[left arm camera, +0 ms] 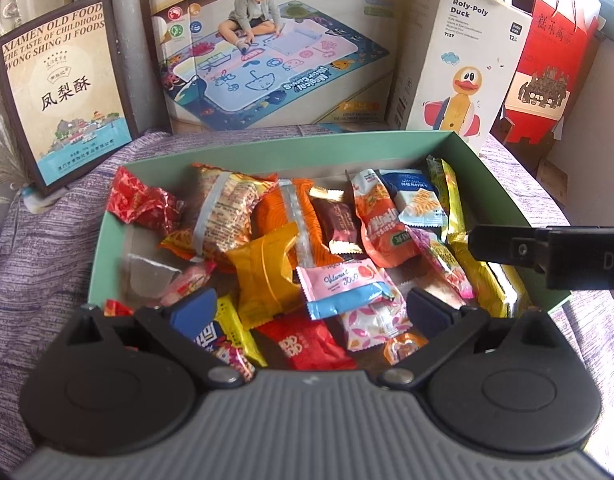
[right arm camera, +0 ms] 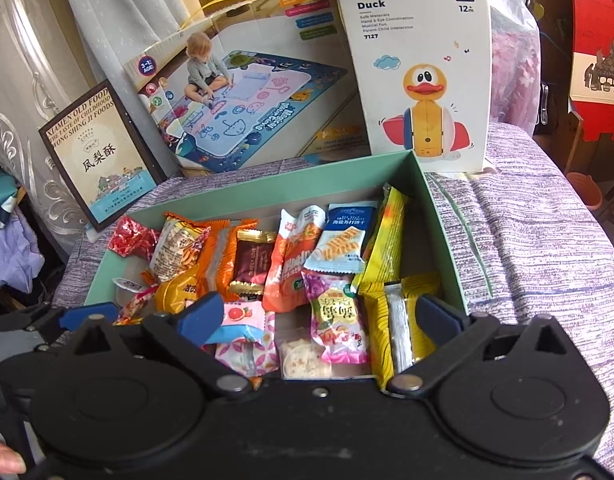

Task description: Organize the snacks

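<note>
Snacks in crinkled foil and plastic wrappers fill your shallow green cardboard box, which sits on the purple woven cloth. Your left gripper hangs over the near end of the box with its blue-padded fingers spread wide, holding nothing; between them lies a pink and blue packet printed with a grapefruit slice, and a red square packet lies just below it. Your right gripper hovers over the same near end, its fingers also spread and empty, above a purple flowered packet and a yellow striped packet against the right wall. Further back in the box you have an orange ridged packet, a dark brown chocolate packet with gold ends and a blue and white biscuit packet, all overlapping (none stands upright). A red crumpled wrapper rests on the far left corner of the rim. Behind the box stand a brown-framed pineapple cake box, a large drawing-mat toy box and a white Roly-Poly Duck carton.
</note>
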Demonstrator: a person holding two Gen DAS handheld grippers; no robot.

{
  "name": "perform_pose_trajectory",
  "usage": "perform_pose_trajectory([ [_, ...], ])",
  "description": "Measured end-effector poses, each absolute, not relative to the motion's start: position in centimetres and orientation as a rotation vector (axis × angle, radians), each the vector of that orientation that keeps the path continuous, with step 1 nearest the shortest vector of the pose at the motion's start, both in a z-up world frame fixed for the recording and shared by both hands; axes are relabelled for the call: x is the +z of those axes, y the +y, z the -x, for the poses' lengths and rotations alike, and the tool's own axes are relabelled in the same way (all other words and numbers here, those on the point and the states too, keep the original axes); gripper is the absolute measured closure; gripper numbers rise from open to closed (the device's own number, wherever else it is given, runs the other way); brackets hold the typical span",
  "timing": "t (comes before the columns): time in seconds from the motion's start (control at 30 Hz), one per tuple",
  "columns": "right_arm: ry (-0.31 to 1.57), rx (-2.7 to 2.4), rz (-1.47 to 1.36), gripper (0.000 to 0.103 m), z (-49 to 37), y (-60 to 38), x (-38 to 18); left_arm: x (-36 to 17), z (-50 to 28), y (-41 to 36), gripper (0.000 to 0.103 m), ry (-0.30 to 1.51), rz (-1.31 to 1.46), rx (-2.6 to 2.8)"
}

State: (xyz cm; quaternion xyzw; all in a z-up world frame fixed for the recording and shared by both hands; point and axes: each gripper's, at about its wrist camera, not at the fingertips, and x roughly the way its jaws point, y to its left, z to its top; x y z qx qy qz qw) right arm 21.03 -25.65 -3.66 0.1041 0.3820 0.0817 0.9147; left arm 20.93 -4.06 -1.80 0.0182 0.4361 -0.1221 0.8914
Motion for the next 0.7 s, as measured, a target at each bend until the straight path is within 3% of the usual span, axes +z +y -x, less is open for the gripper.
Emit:
perform_pose_trajectory([
  [0.7,0.765,0.225,-0.181,0.0,-9.7,-23.0,0.0,1.0,-9.9,0.5,0.0,0.85,-0.008,-0.227],
])
